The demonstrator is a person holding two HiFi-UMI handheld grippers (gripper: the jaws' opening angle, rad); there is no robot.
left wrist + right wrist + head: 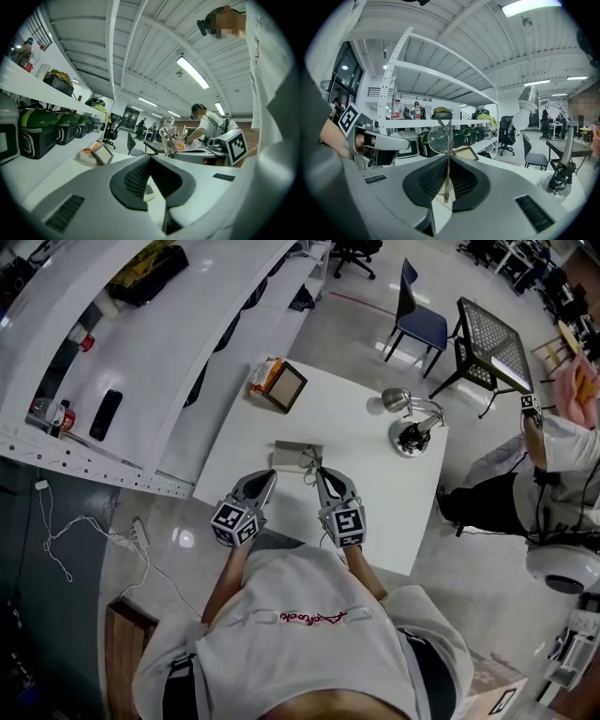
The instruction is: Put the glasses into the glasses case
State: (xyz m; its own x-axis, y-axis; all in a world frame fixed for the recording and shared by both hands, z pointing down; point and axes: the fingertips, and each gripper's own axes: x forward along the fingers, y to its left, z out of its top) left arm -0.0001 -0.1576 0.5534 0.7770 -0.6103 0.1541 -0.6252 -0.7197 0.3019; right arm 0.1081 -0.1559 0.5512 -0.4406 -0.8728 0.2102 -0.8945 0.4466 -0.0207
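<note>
Right tongs tight on the glasses, lens uppermost.

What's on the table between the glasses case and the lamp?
Nothing. The head view shows only bare white table between the glasses case and the desk lamp.

A: How many grippers?
B: Two, the left gripper and the right gripper, with one marker cube each.
A: And on the white rectangular table?
B: One pair of thin-rimmed, round-lens glasses, one grey rectangular glasses case, one silver desk lamp at the right, and one dark square panel at the far edge.
A: Beyond it?
B: One blue chair and one black mesh-topped side table, far right.
</note>
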